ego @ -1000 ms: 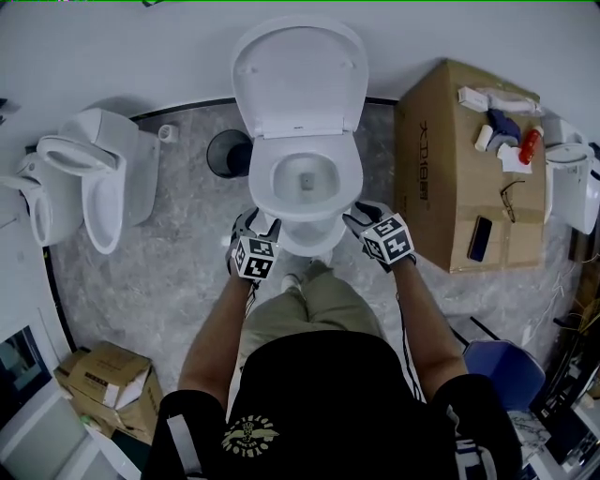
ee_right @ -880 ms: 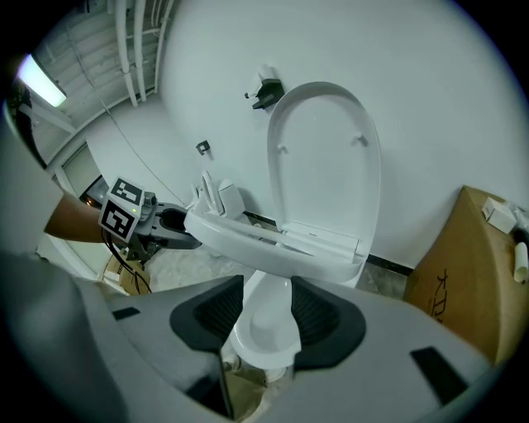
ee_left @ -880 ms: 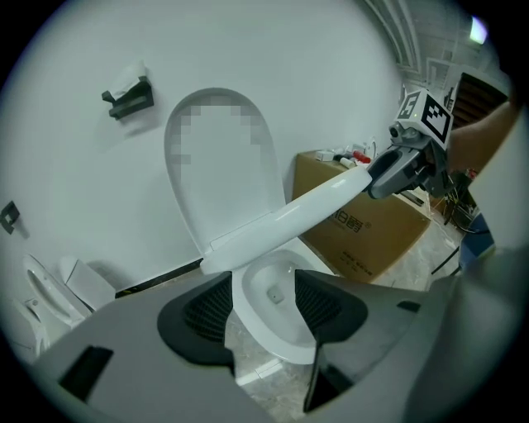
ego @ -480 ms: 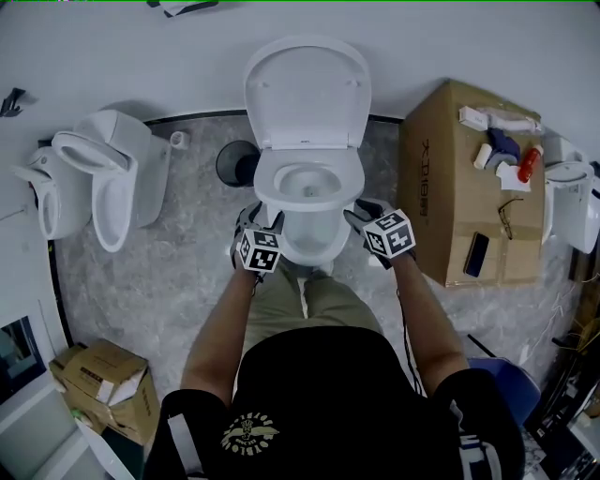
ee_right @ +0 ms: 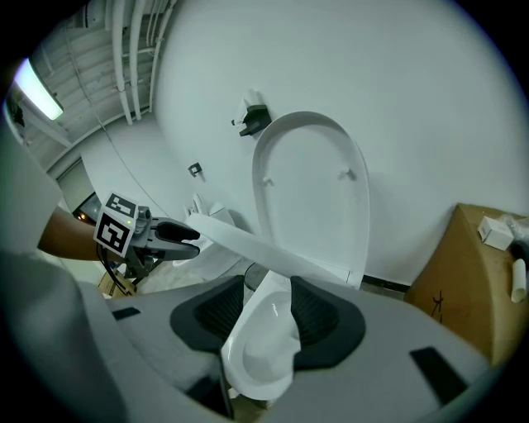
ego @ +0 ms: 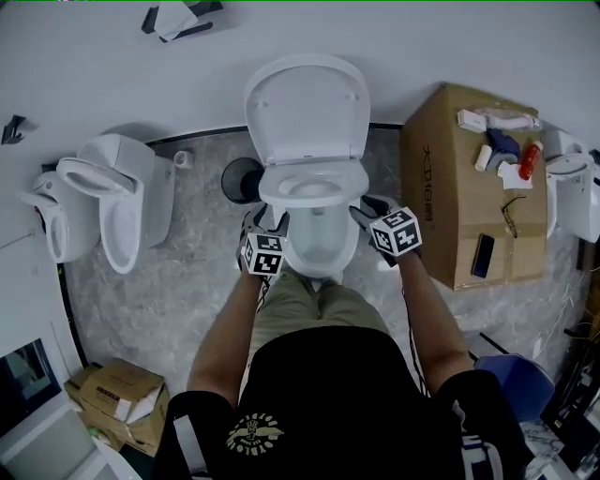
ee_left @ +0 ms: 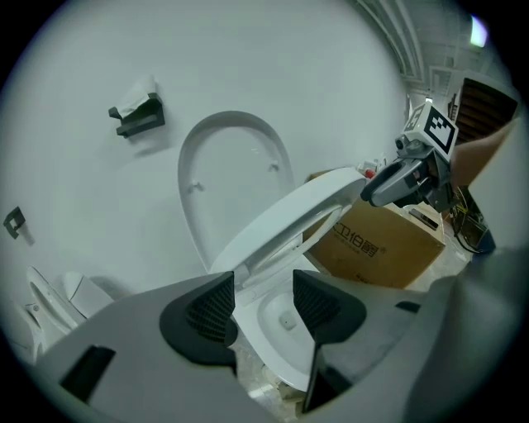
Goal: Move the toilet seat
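Observation:
A white toilet stands against the wall, its lid (ego: 305, 108) upright above the bowl (ego: 319, 239). The seat ring (ego: 309, 180) is tilted up off the rim. My left gripper (ego: 272, 223) holds the ring's left edge and my right gripper (ego: 364, 208) its right edge. In the left gripper view the raised seat (ee_left: 281, 219) runs between my left gripper's (ee_left: 263, 301) jaws, which have just been closing on it, and the right gripper (ee_left: 388, 186) clamps its far side. In the right gripper view the seat (ee_right: 248, 244) crosses between the right gripper's (ee_right: 264, 310) jaws, with the left gripper (ee_right: 178, 235) clamped on the far end.
A large cardboard box (ego: 441, 187) with a phone, glasses and small items stands right of the toilet. A black bin (ego: 239, 178) and a second toilet (ego: 122, 197) are at the left. Another box (ego: 117, 398) lies bottom left. A paper holder (ego: 173, 19) hangs on the wall.
Both grippers have moved up the picture along the bowl's sides, and the seat ring has lifted off the rim with them. The whole view has shifted slightly.

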`<action>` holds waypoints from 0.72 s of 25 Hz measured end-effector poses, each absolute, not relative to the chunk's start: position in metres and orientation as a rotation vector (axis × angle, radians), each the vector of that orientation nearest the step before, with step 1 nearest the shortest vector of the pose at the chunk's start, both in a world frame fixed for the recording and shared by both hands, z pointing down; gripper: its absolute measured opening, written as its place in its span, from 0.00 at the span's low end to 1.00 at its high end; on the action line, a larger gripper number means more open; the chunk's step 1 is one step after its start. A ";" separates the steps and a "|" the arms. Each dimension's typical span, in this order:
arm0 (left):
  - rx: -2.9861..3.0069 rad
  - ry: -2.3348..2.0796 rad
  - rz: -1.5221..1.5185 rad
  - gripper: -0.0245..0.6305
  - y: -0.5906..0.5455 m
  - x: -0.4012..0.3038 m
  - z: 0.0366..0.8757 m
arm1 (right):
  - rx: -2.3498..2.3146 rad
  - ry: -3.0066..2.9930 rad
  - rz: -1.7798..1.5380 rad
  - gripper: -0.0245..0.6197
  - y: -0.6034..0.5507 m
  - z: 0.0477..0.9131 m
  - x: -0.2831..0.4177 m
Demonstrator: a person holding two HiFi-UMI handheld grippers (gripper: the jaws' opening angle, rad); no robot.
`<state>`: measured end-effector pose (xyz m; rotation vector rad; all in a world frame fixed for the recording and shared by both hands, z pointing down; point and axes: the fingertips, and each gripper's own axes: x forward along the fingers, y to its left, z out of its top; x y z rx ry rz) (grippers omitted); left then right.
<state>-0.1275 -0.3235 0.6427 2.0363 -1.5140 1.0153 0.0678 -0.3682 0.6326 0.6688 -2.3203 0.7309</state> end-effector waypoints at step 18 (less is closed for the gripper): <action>2.145 -1.454 0.966 0.39 -0.416 -0.149 0.612 | 0.872 -2.310 0.748 0.35 -0.464 0.603 0.045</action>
